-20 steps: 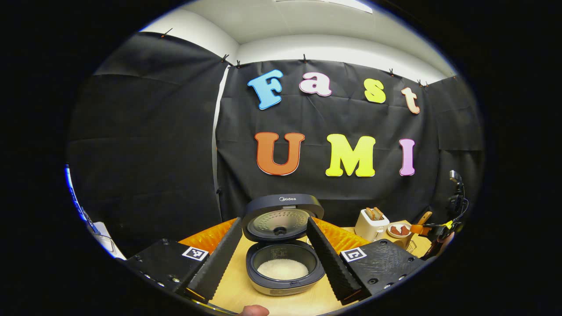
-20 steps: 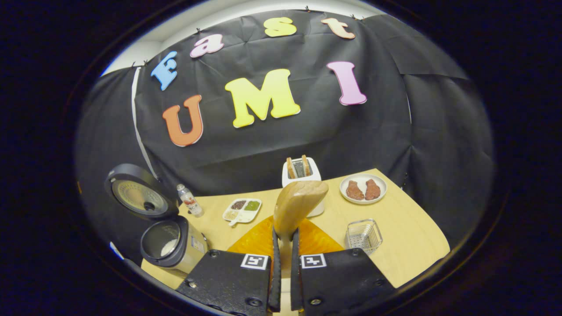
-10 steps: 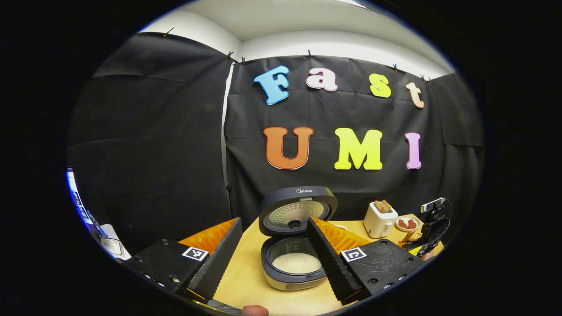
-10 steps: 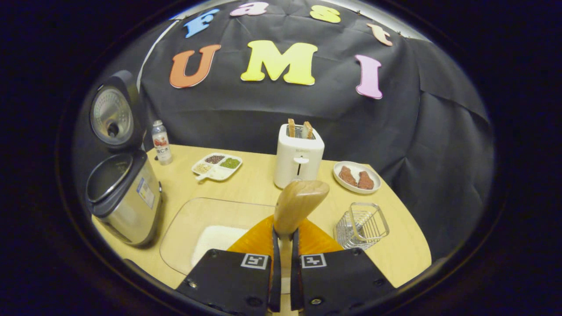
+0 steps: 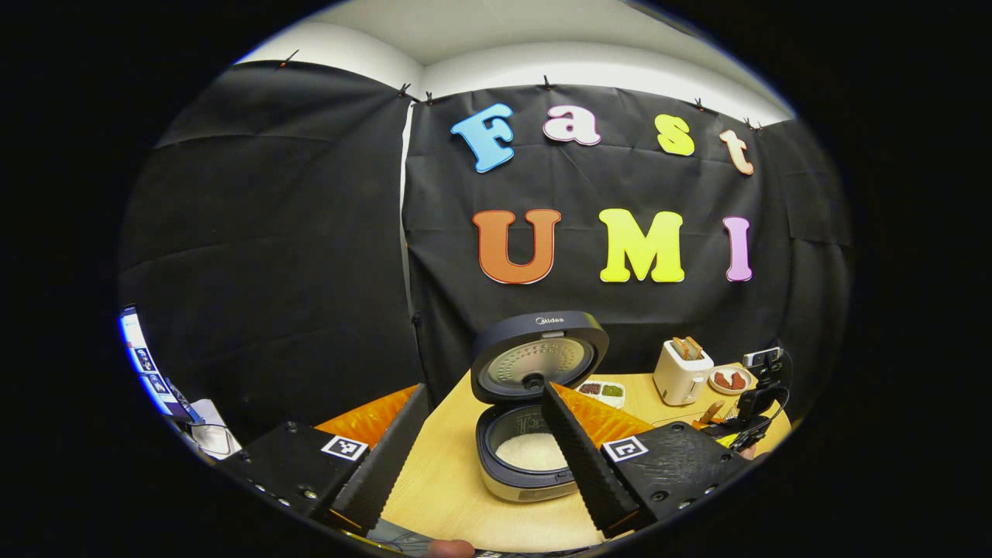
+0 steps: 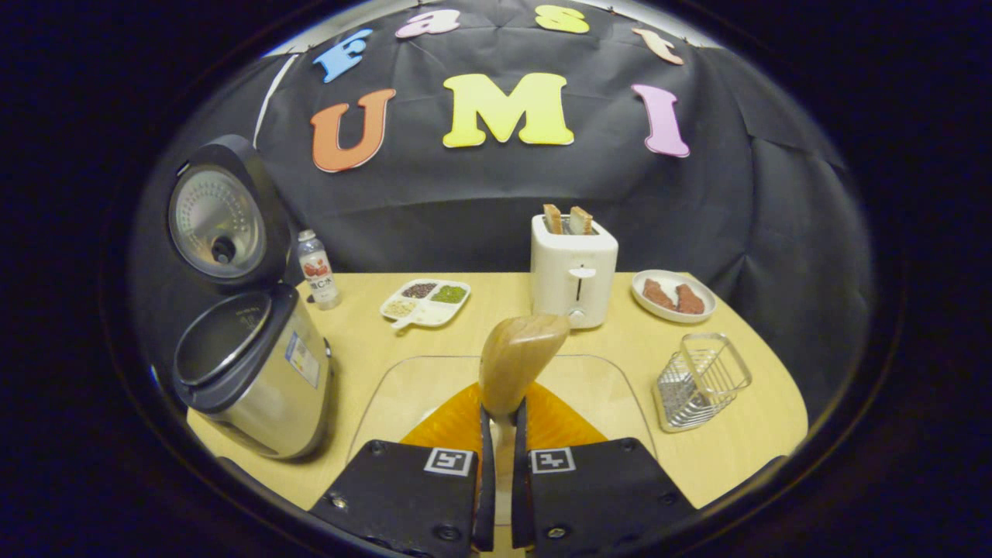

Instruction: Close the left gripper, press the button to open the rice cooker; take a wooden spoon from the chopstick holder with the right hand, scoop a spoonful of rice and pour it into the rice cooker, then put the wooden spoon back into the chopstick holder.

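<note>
We find the right hand-held gripper (image 6: 497, 465) clamping the wooden spoon (image 6: 518, 358); the wire chopstick holder (image 6: 699, 380), off to its right, could tip on misaligned insertion.

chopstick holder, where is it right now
In the right gripper view the wire chopstick holder stands empty on the table's right side, just in front of the plate of meat and right of the toaster.

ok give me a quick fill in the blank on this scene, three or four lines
1. The rice cooker has its lid ____.
2. The right claw is shut on the wooden ____.
3. The toaster holds ____ slices of bread.
4. The wire holder stands to the ____ of the glass tray in the right gripper view.

Missing words: open; spoon; two; right
</note>
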`<state>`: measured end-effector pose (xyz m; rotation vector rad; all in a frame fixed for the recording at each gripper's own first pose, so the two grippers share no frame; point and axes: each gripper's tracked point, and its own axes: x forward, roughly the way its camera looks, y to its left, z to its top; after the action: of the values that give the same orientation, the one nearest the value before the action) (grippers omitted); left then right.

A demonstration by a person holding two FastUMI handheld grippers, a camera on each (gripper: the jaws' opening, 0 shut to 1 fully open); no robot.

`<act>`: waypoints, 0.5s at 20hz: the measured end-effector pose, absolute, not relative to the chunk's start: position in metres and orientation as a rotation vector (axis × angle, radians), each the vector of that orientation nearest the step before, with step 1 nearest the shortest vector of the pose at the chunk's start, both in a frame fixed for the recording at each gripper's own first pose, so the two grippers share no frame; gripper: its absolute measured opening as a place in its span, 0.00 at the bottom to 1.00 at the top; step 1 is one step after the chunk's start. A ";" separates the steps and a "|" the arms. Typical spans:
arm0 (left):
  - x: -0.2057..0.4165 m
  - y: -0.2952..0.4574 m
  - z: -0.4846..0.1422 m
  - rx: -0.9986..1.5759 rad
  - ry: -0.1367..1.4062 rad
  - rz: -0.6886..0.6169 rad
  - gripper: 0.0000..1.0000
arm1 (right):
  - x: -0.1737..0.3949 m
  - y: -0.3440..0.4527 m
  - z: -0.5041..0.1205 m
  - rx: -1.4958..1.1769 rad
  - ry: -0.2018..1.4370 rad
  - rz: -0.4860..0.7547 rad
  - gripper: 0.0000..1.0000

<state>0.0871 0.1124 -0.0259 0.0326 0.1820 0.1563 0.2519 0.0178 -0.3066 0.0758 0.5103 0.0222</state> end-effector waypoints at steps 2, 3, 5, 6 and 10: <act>0.083 0.112 -0.028 0.028 0.193 0.161 0.95 | 0.252 0.032 -0.307 0.171 0.544 0.079 0.14; 0.083 0.111 -0.028 0.028 0.194 0.164 0.95 | 0.251 0.037 -0.308 0.232 0.564 0.098 0.14; 0.084 0.110 -0.025 0.026 0.186 0.168 0.95 | 0.250 0.042 -0.309 0.366 0.604 0.118 0.14; 0.085 0.108 -0.025 0.025 0.185 0.171 0.95 | 0.251 0.043 -0.310 0.424 0.624 0.123 0.14; 0.084 0.103 -0.024 0.022 0.180 0.185 0.95 | 0.251 0.024 -0.314 0.672 0.697 0.106 0.14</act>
<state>0.0837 0.1027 -0.0244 0.0220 0.1804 0.1851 0.2509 0.0245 -0.3139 0.6716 0.6967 0.1062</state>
